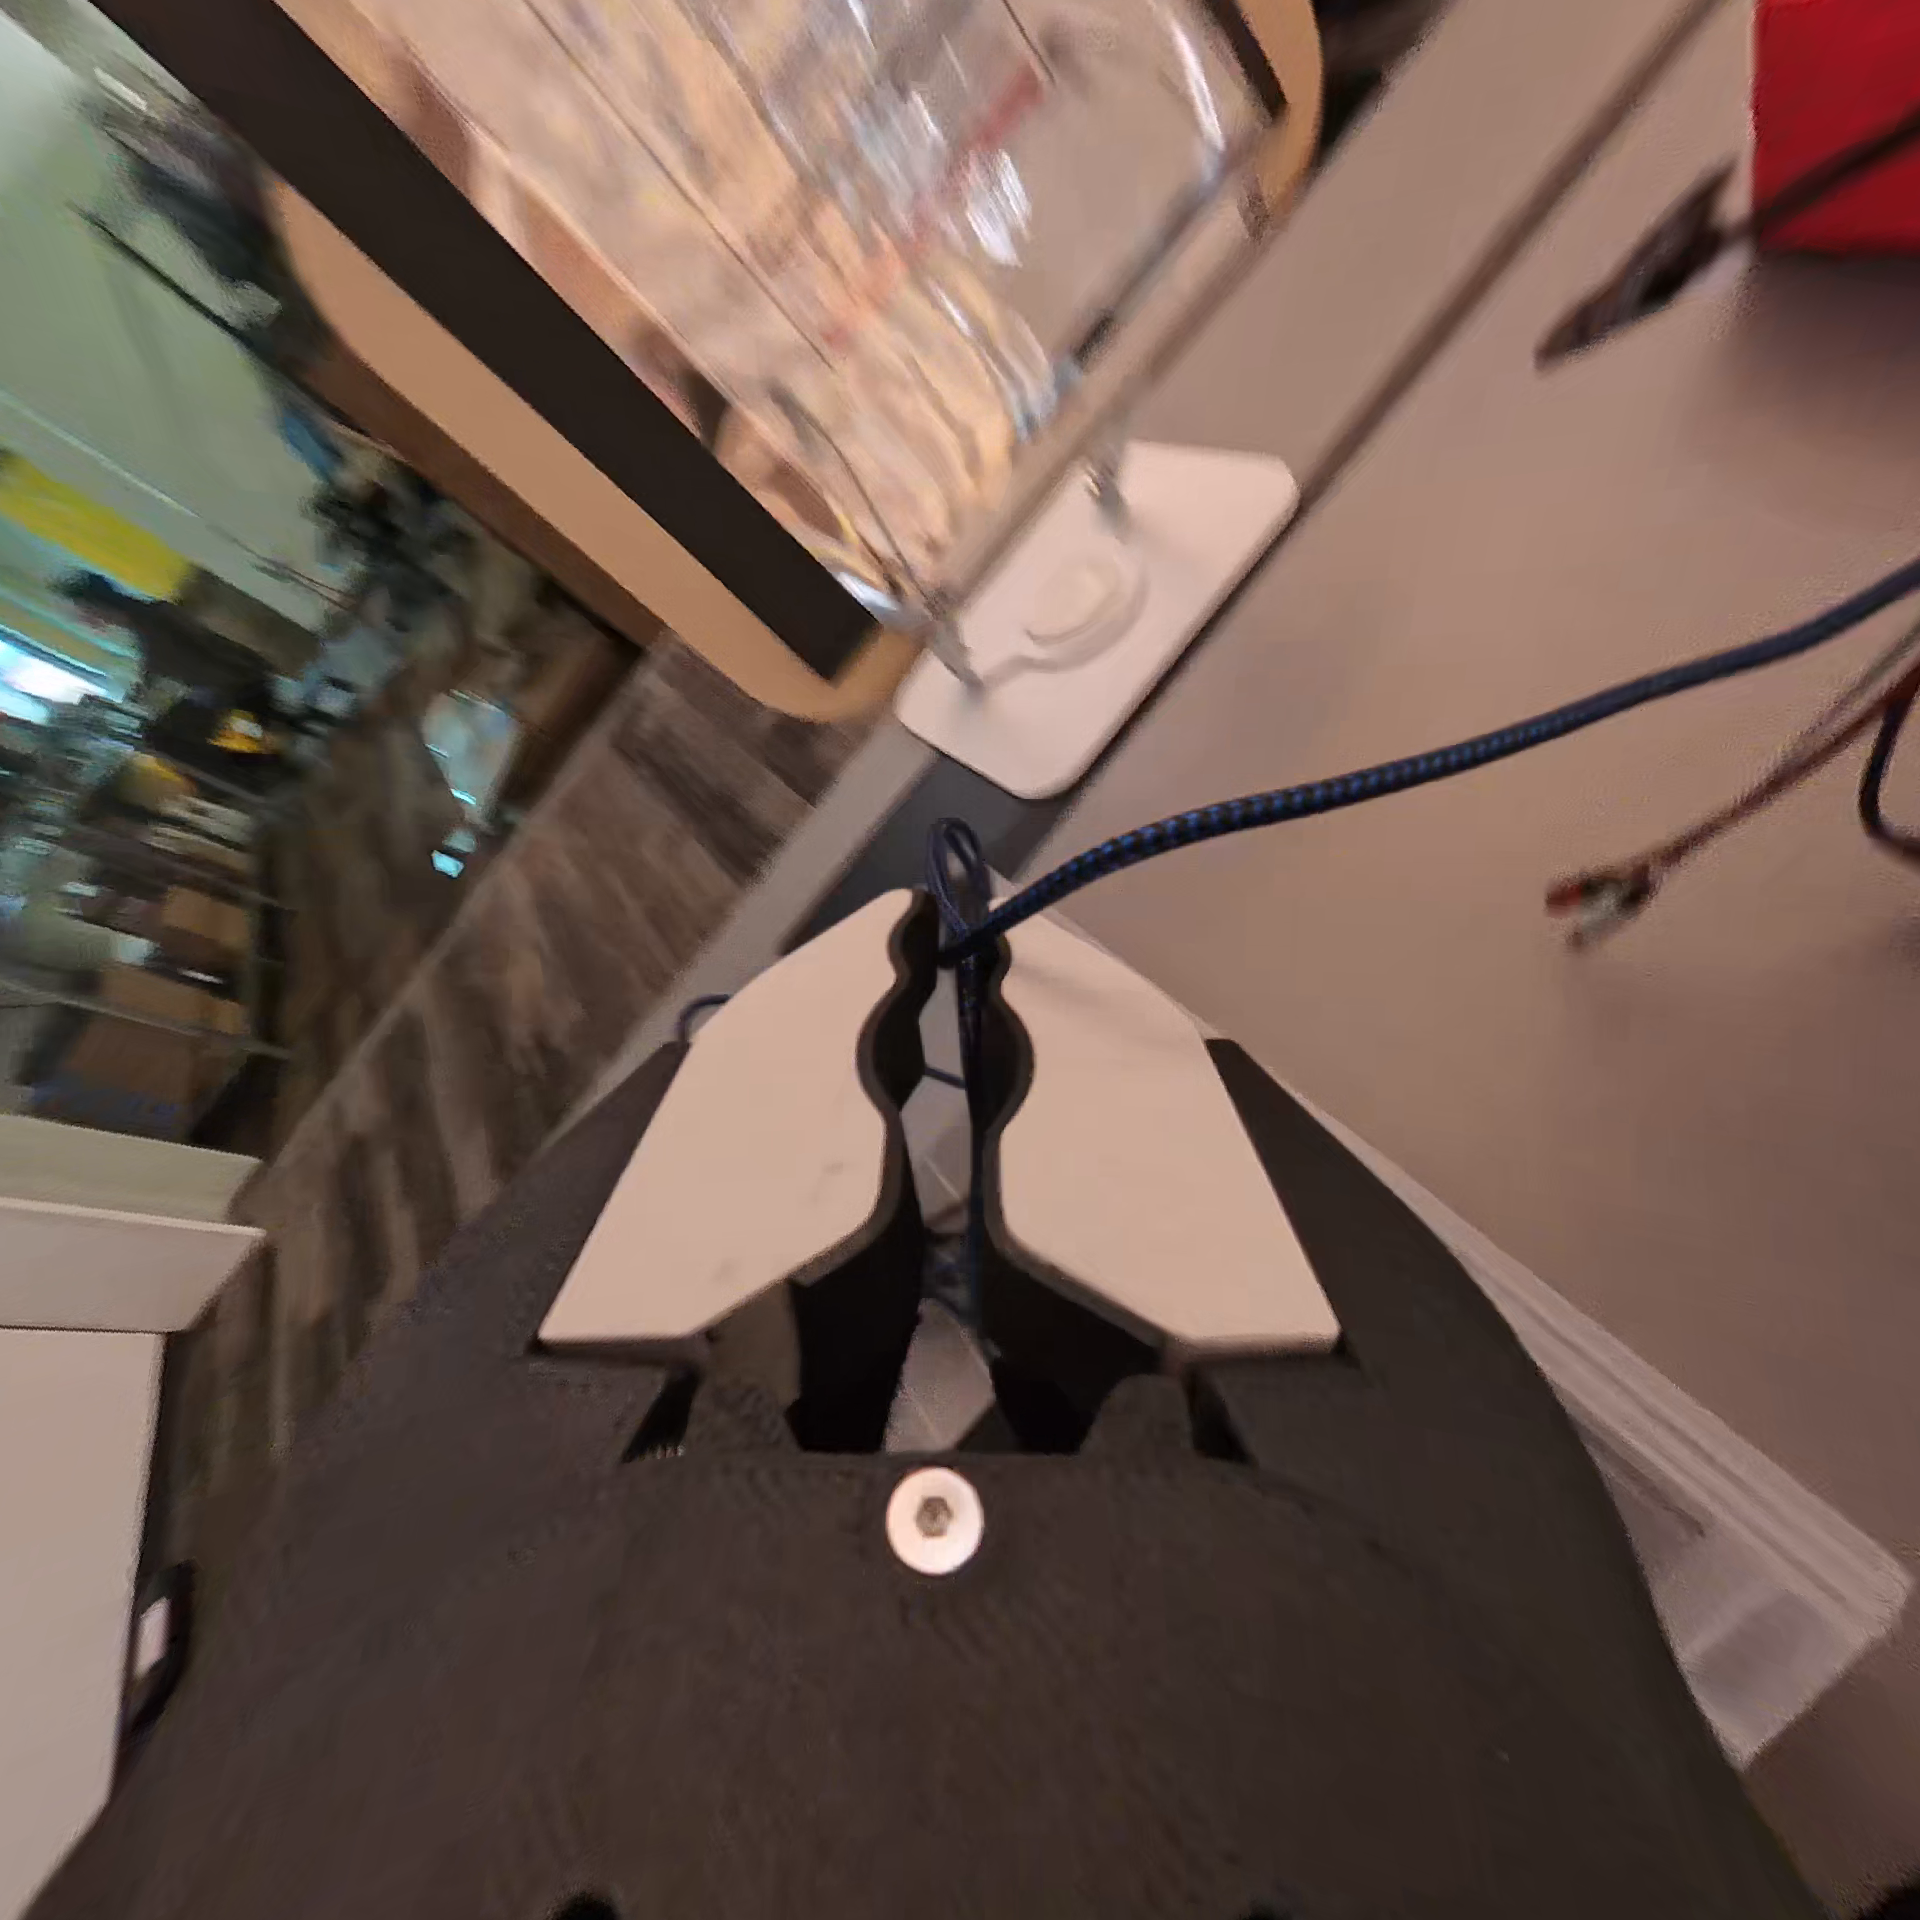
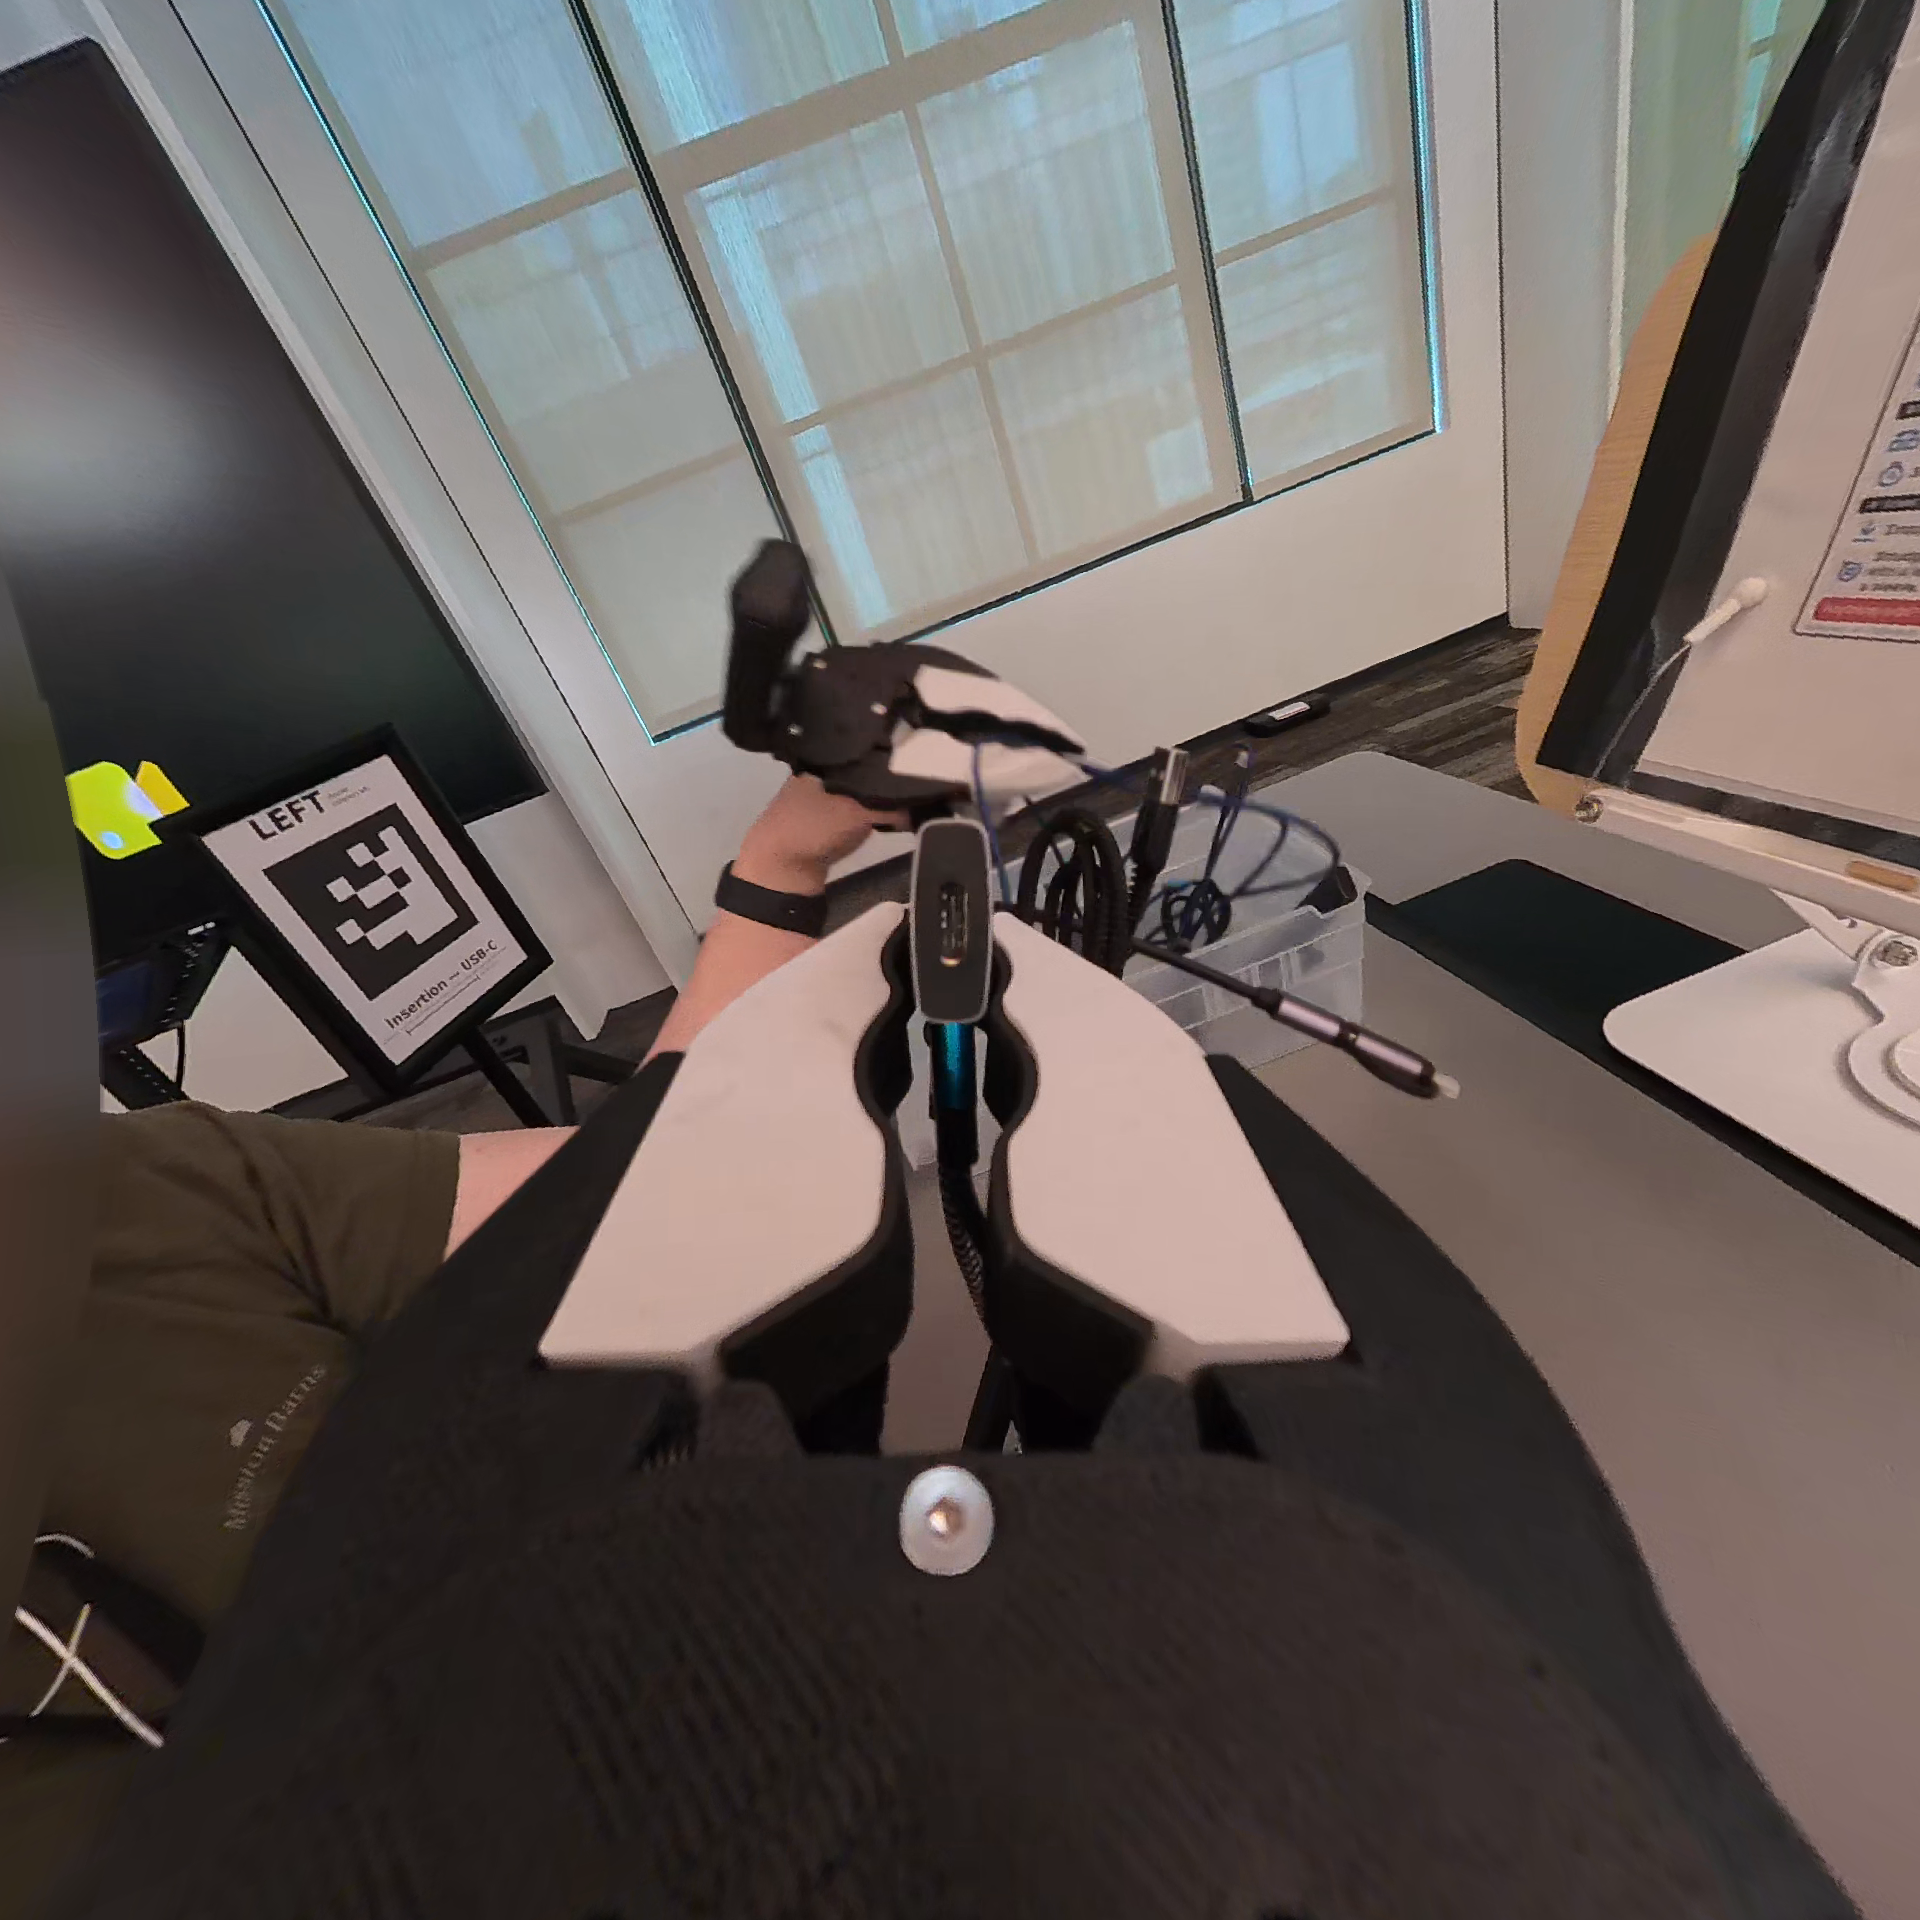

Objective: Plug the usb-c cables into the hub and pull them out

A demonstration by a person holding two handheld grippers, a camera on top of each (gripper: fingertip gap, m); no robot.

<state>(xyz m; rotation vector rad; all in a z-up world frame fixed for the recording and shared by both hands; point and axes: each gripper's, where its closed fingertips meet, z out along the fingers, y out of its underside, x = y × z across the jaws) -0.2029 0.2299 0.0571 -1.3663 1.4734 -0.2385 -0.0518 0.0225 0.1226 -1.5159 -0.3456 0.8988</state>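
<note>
My left gripper [image 1: 956, 925] is shut on a blue braided cable [image 1: 1455, 758] that runs off to the right above the desk; its plug end is hidden between the fingers. My right gripper [image 2: 948, 935] is shut on a small grey hub [image 2: 948, 862], held upright with a port facing the camera and its braided lead running back between the fingers. In the right wrist view the left gripper [image 2: 1049, 740] is farther off, raised in a person's hand, with the blue cable [image 2: 1288, 831] trailing from it toward a clear bin.
A clear bin [image 2: 1299, 966] holds coiled black and blue cables, and a grey adapter cable [image 2: 1351, 1029] lies across it. A red cable plug [image 1: 1600, 899] lies on the grey desk. An acrylic sign on a white base [image 1: 1101, 613] stands close ahead. A marker sign [image 2: 374, 904] stands at left. The left gripper's tips are roughly 25 centimeters from the right gripper's.
</note>
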